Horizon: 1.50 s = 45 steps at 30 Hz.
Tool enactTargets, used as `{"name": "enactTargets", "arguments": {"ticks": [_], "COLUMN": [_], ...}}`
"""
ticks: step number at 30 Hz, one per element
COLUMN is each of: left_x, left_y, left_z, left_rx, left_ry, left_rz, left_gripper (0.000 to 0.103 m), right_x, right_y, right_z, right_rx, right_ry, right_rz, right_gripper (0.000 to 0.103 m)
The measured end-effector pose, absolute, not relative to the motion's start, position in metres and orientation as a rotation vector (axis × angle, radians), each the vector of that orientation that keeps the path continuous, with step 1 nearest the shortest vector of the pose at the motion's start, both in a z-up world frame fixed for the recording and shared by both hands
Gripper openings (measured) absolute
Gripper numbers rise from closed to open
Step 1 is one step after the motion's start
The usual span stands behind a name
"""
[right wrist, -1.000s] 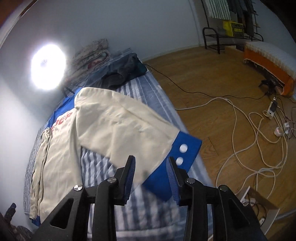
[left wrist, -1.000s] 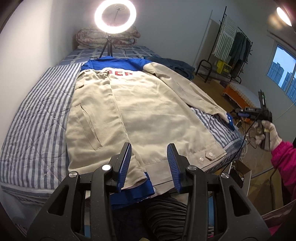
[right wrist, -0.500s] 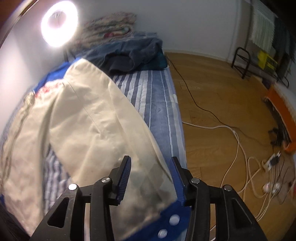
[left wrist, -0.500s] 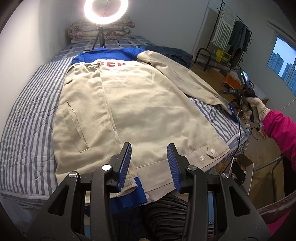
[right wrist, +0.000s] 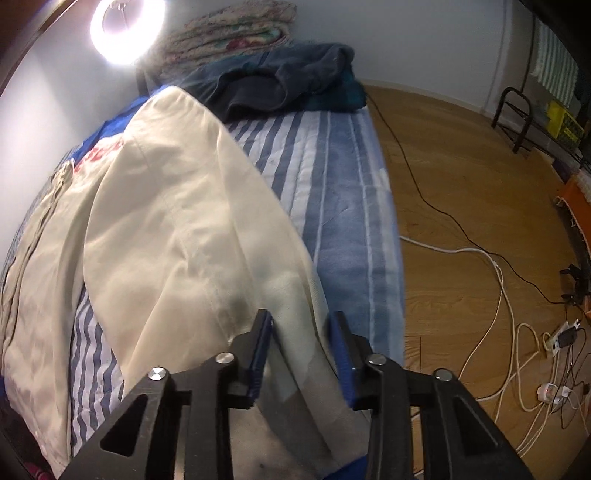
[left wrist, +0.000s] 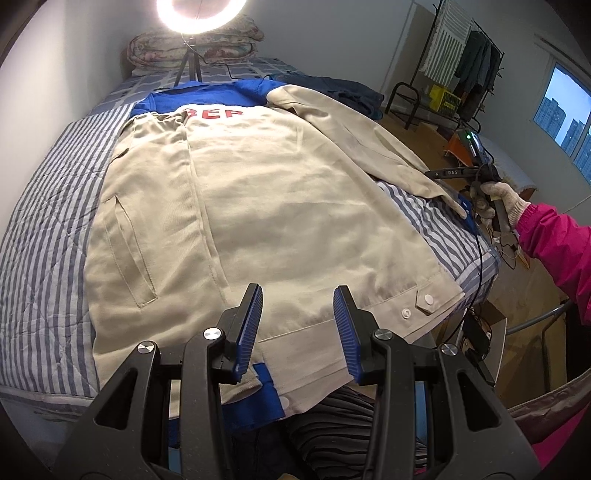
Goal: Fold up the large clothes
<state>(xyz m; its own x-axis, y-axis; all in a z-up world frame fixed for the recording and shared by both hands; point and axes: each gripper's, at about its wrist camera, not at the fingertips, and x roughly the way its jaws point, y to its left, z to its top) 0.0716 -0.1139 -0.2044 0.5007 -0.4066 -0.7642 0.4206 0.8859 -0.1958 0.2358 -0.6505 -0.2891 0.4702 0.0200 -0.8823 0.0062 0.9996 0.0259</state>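
The left gripper (left wrist: pixel 297 314) hovers with its jaws apart and nothing between them, just above the hem of a beige jacket (left wrist: pixel 266 199) that lies back-up across a striped bed (left wrist: pixel 44 229). Off to the side the right gripper (right wrist: pixel 300 345) has its jaws straddling the end of the jacket's sleeve (right wrist: pixel 192 236) near the blue cuff (left wrist: pixel 468 218); they have just been closing, with cloth between them, though the frames do not settle whether the pads yet pinch it. A gloved hand (left wrist: pixel 496 201) in a pink sleeve (left wrist: pixel 554 243) carries that tool at the mattress edge. The step in hand appears to be taking hold of the outstretched sleeve for the first fold. The next move likely calls for a firm grip, then carrying the sleeve inward over the jacket's back without dragging the body askew. Beyond lie a dark blue garment (right wrist: pixel 280 81), folded quilts (left wrist: pixel 195 46) and a ring light (left wrist: pixel 201 14).
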Motion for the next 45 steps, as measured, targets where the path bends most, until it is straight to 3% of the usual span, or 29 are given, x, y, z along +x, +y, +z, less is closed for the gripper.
{"name": "enactTargets", "arguments": {"ticks": [5,8,19,31,43,45], "left_x": [0.069,0.067,0.056,0.055,0.055,0.056], "left_y": [-0.114,-0.112,-0.093,-0.041,-0.008,-0.006], "left_z": [-0.201,-0.199,-0.186,-0.183,-0.190,-0.191], "left_rx": [0.011,0.004,-0.044,-0.190,-0.293,-0.302], "left_ry": [0.905,0.899,0.843,0.824,0.842,0.849], "left_rz": [-0.510,-0.513,-0.514,-0.462,-0.406,-0.404], "left_gripper": [0.040,0.040,0.040,0.040,0.040,0.040], "right_x": [0.232,0.228,0.211,0.174,0.170,0.173], "right_y": [-0.647,-0.644,-0.589,-0.438,-0.279,-0.272], "right_z": [-0.281,-0.274,-0.211,-0.139,-0.219,-0.230], "right_rx": [0.018,0.004,-0.044,-0.074,-0.259,-0.250], "right_ry": [1.059,1.046,0.964,0.869,1.064,1.097], "right_rz": [-0.008,-0.027,0.016,0.344,0.626,0.658], "right_gripper": [0.006,0.003,0.002,0.001,0.002,0.008]}}
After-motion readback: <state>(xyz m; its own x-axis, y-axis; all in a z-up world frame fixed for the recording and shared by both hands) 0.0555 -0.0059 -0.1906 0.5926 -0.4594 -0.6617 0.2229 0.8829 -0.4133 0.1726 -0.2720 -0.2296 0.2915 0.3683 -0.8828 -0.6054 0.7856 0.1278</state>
